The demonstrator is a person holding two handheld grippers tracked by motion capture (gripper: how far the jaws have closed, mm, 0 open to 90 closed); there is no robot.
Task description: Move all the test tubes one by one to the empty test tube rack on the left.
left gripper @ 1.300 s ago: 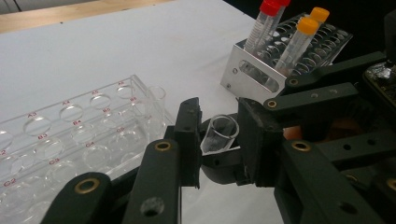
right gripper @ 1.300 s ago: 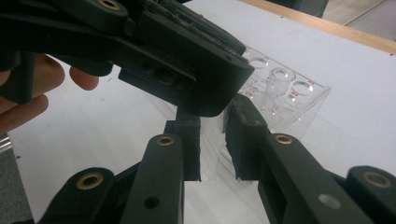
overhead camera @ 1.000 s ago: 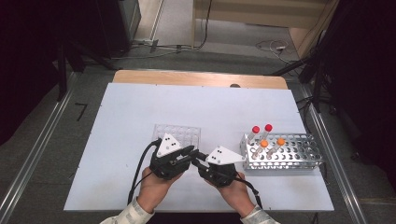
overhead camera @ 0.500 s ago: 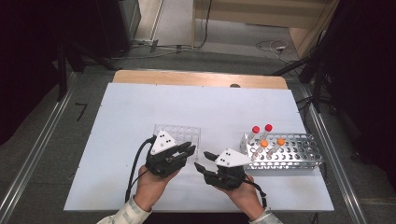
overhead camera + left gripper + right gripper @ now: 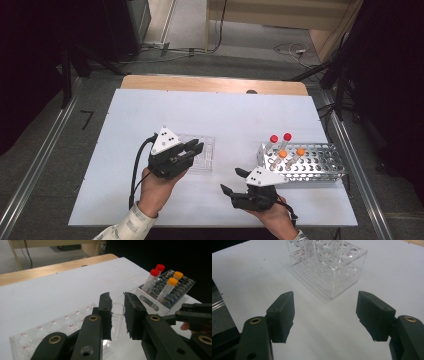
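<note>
My left gripper (image 5: 117,298) is shut on a clear, uncapped tube (image 5: 118,312), held upright at the near corner of a clear plastic rack (image 5: 50,327). Its lower end is hidden behind the jaws. In the high view the left gripper (image 5: 196,146) sits over the clear rack (image 5: 205,155). My right gripper (image 5: 231,180) hovers near the table's front edge, open and holding nothing. In the right gripper view, the open right gripper (image 5: 325,305) faces the clear rack (image 5: 329,267).
A metal rack (image 5: 320,167) stands at the right. It holds two red-capped tubes (image 5: 280,141) and two orange-capped tubes (image 5: 291,155). The white table top (image 5: 210,115) has a wooden strip (image 5: 210,84) along its far edge.
The two grippers were close together at the table's middle and have drawn apart. The right one pulled back toward the front edge and the left one shifted slightly left.
</note>
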